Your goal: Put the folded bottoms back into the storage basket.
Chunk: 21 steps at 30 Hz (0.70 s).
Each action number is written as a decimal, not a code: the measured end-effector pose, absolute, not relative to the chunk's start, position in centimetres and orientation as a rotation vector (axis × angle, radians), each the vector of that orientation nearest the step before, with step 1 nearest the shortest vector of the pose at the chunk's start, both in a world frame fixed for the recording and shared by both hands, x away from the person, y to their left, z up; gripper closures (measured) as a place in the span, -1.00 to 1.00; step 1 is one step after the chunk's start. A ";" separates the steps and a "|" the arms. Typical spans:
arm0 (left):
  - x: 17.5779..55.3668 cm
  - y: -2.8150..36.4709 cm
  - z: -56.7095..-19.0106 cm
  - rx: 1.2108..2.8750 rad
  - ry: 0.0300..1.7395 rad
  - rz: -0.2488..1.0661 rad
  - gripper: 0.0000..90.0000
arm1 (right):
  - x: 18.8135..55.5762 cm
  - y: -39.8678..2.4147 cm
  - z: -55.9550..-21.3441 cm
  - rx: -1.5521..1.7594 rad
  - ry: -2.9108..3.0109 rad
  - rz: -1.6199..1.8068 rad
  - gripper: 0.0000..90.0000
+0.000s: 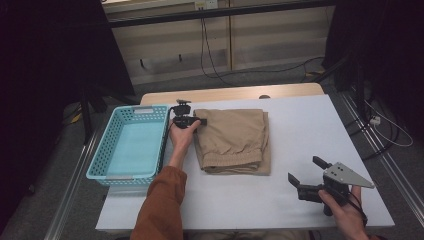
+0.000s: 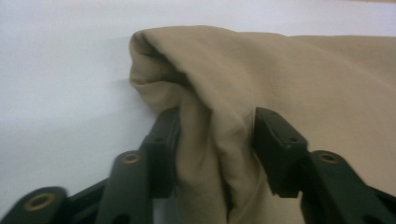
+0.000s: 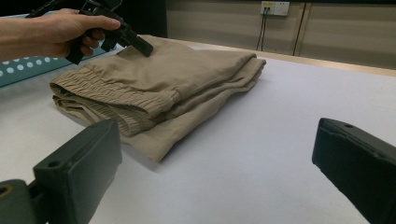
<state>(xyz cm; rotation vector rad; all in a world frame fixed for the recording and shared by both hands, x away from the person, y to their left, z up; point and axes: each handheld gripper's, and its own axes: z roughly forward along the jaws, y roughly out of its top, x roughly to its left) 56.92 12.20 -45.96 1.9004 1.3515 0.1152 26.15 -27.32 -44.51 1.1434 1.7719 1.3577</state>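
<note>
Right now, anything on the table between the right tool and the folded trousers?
Nothing: bare white table separates the right tool from the folded trousers. The high view and the right gripper view both show that.

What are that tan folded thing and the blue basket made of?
The tan folded garment looks like soft matte woven cloth, maybe cotton: it creases, and a gathered elastic band runs along one edge. The blue basket looks like moulded plastic, smooth, with rows of punched holes in its walls.

Dim room – grey floor [image 1: 260, 77], beige wall panels [image 1: 270, 35], trailing cables [image 1: 207, 50]
</note>
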 end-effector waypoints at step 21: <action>55.8 11.6 -46.0 1.824 1.330 0.043 0.83 | 26.2 -27.4 -44.5 1.152 1.765 1.362 -0.97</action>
